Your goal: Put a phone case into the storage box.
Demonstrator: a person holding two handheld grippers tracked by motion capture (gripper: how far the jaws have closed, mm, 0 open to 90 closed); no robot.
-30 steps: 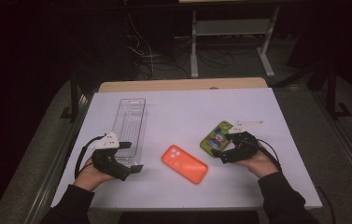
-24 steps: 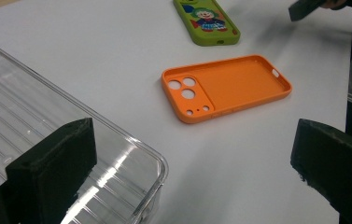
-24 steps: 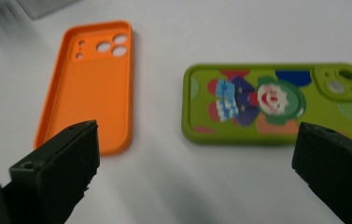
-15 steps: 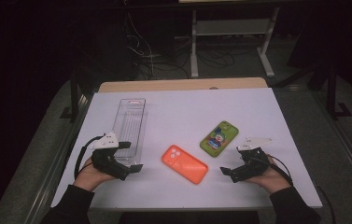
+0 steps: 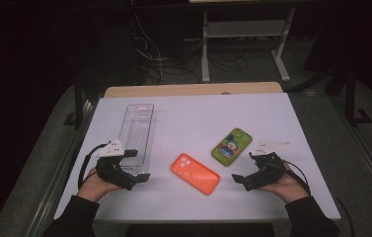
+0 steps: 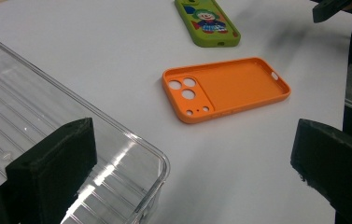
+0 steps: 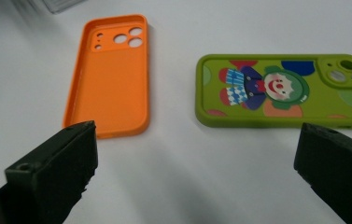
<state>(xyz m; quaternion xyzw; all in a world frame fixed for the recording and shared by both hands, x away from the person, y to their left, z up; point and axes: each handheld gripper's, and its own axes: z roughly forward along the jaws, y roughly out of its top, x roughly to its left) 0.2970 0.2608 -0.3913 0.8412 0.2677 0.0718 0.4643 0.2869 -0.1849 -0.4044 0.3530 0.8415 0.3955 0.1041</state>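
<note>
An orange phone case [image 5: 195, 173] lies hollow side up in the middle of the white table [image 5: 198, 116]. It also appears in the left gripper view [image 6: 227, 88] and the right gripper view [image 7: 110, 74]. To its right lies a green phone case [image 5: 231, 146] with a clown picture [image 7: 281, 91], back side up [image 6: 206, 21]. My left gripper [image 5: 138, 165] rests open at the near end of a clear plastic tray [image 5: 138, 129], one jaw over the tray corner [image 6: 117, 126]. My right gripper [image 5: 242, 168] stands open, just short of both cases, holding nothing [image 7: 194, 182].
The clear tray is empty and runs lengthwise at the left of the table. A wooden board [image 5: 193, 90] borders the far edge. Cables and a metal stand [image 5: 242, 29] are on the dark floor behind. The table's right half beyond the green case is bare.
My right gripper has pulled back from the green case toward the table's near right edge, leaving the case flat on the table. The left gripper has stayed put.
</note>
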